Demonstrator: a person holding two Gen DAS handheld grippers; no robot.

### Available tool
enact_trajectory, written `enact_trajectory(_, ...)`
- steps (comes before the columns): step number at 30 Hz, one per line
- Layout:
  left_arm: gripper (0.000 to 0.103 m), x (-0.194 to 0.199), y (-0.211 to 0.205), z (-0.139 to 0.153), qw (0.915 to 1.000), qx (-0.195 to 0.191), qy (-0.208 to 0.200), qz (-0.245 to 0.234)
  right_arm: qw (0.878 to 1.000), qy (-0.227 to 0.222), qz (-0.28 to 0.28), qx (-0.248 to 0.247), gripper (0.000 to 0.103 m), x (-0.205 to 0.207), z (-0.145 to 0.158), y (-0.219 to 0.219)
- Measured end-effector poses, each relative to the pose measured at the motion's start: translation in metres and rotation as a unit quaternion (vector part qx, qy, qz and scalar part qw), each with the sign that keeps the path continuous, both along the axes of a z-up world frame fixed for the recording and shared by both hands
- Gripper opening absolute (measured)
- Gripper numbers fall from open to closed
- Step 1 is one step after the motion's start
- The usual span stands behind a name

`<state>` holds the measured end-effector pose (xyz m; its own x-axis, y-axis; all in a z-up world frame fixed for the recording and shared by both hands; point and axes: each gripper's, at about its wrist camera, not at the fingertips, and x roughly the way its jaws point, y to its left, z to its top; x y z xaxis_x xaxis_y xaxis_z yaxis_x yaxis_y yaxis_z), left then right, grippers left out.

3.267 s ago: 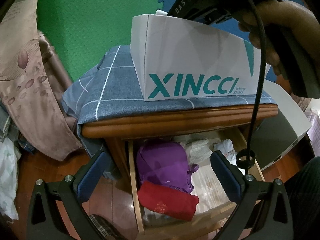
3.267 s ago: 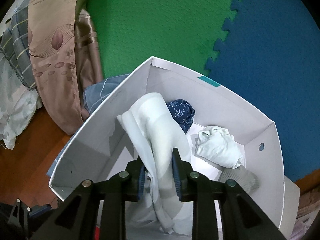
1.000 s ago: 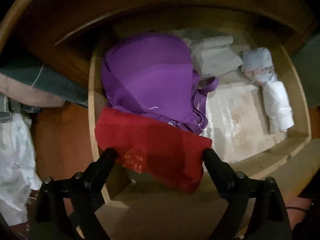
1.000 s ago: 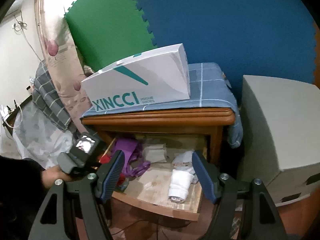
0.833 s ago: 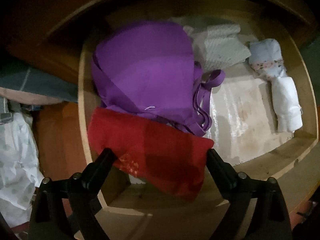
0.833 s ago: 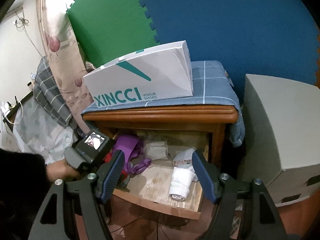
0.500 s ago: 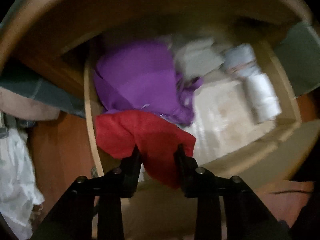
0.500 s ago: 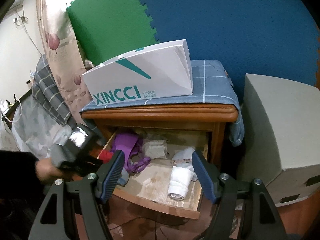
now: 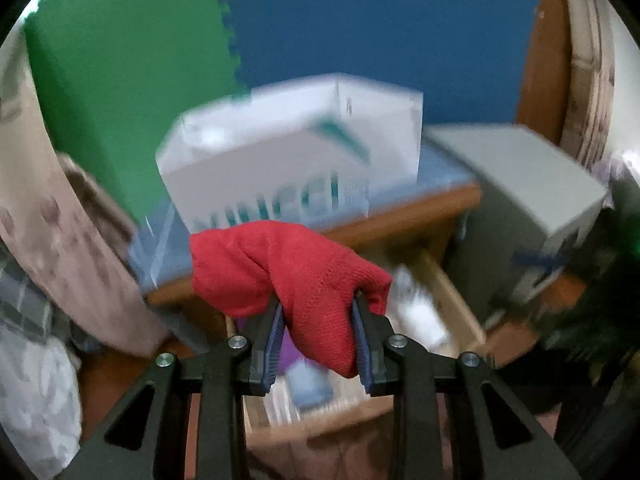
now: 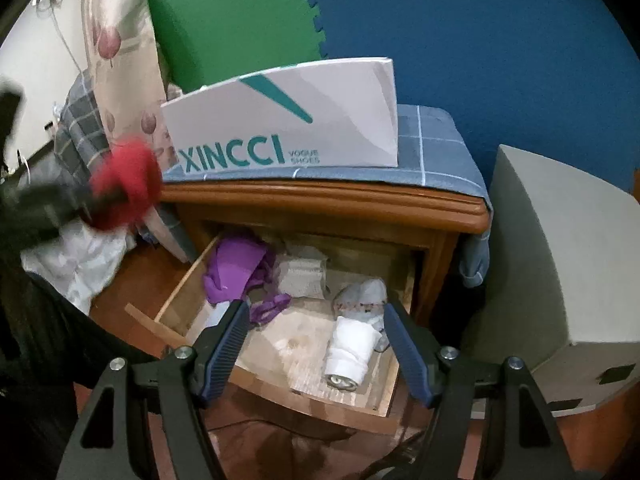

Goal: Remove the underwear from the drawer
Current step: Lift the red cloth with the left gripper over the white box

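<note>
Now the left gripper [image 9: 318, 332] is clamped on the red underwear [image 9: 288, 276]: both blue pads press the cloth from either side, the fabric bulges up and forward past the fingertips in a rounded bunch, and a lower fold hangs down between the jaws. Its jaws have just been closing, with the red cloth between them. Seen from the right wrist view, the same red bundle [image 10: 126, 184] sits at the tip of the blurred left gripper, up at the left of the nightstand [image 10: 320, 200], level with its wooden top edge and clear of the drawer [image 10: 280, 344]. Background in the left wrist view is motion-blurred; the white shoe box [image 9: 288, 152] and the open drawer below can be made out, little more. Right gripper [image 10: 316, 344] stands with jaws wide apart and nothing between the pads, hanging over the front part of the open drawer. Inside the drawer: a purple garment [image 10: 240, 268] at the left rear with straps trailing forward, a folded grey-white piece [image 10: 302, 272] behind centre, a pale rolled item [image 10: 362, 296] and a white roll [image 10: 352, 352] just in front of it, to the right. White box lettered XINCCI [image 10: 280, 128] rests on a blue checked cloth [image 10: 432, 148] covering the nightstand top. Grey cabinet [image 10: 560, 276] stands at the right, beside the nightstand
</note>
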<state>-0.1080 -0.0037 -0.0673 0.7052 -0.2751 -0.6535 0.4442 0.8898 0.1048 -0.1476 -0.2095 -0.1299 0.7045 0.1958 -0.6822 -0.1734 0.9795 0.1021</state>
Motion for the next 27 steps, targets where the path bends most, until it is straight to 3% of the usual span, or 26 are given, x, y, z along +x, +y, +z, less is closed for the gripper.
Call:
enact_trajectory(7, 0.028, -0.007, -0.002, 0.071, 0.9965, -0.022, -0.081, 0.0, 1.0, 0.007, 0.005, -0.017, 0.071, 0.001, -0.005, 0.007)
enact_trajectory(11, 0.028, -0.003, 0.0, 0.085, 0.9944, -0.022, -0.103, 0.0, 1.0, 0.011, 0.009, -0.021, 0.071, 0.003, -0.006, 0.01)
enact_trajectory(17, 0.028, 0.01, -0.003, 0.105, 0.9928, -0.058, -0.103, 0.017, 0.999, 0.013, 0.015, -0.026, 0.071, 0.002, -0.008, 0.014)
enact_trajectory(21, 0.028, 0.025, -0.017, 0.127, 0.9899, -0.066, -0.125, 0.013, 1.0, 0.014, 0.016, -0.023, 0.071, 0.003, -0.008, 0.014)
enact_trajectory(27, 0.028, 0.066, -0.036, 0.151, 0.9883, -0.085, -0.125, 0.02, 1.0, 0.015, 0.018, -0.018, 0.071, 0.003, -0.007, 0.013)
